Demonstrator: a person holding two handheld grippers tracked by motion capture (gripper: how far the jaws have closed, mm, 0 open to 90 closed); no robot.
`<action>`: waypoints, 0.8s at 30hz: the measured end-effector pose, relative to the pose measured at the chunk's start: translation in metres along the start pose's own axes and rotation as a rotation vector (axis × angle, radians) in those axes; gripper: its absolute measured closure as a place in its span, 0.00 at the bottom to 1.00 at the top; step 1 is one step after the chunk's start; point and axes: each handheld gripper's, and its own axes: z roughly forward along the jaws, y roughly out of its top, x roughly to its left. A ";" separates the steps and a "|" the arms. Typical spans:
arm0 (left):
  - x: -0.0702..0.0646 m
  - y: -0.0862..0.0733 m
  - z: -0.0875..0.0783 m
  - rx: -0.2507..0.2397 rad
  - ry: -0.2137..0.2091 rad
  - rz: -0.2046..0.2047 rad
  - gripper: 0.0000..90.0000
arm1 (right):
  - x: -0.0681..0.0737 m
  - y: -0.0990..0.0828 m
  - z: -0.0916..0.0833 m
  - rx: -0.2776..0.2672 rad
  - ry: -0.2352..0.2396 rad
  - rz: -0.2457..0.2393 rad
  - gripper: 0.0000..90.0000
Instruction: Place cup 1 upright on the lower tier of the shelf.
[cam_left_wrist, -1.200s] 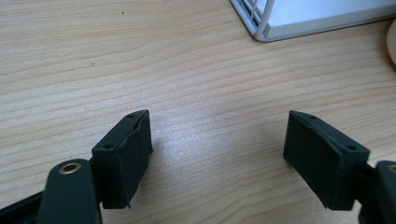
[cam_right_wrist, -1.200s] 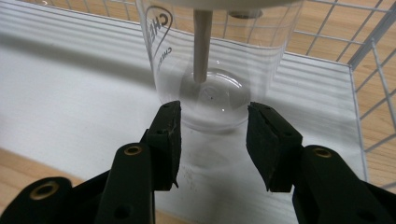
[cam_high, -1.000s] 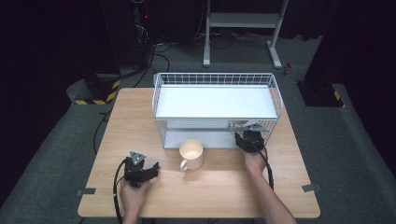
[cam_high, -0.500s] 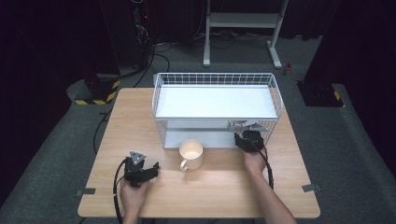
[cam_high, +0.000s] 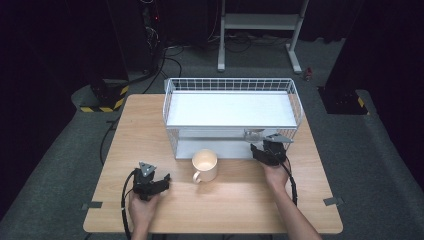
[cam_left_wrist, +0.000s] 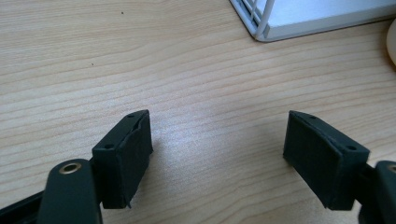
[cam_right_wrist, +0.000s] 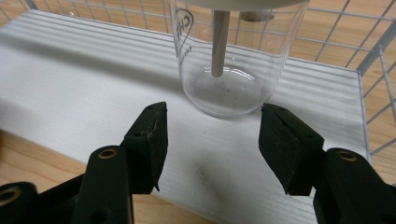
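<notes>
Right tongs (cam_right_wrist: 212, 135) just opened — clear round glass (cam_right_wrist: 231, 60) free.

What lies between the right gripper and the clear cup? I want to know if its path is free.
Nothing: in the right gripper view, bare white shelf separates the right gripper, whose jaws have just been opening with nothing between them, from the clear cup.

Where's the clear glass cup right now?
The clear glass cup stands on the wire rack's lower white shelf, right end, just beyond the right hand-held gripper, whose jaws have just been opening.

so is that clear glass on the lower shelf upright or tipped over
Upright: the clear glass stands on its round base on the white lower shelf, ahead of the right gripper.
</notes>
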 end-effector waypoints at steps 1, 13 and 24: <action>0.000 0.000 0.000 0.000 0.000 0.000 0.26 | -0.001 0.000 -0.001 -0.008 0.003 -0.012 0.47; 0.000 0.000 0.000 0.000 0.000 0.000 0.26 | -0.006 -0.005 -0.019 -0.031 0.038 0.012 0.44; 0.000 0.000 0.000 0.000 0.001 0.000 0.26 | -0.007 -0.005 -0.033 -0.057 0.067 0.001 0.43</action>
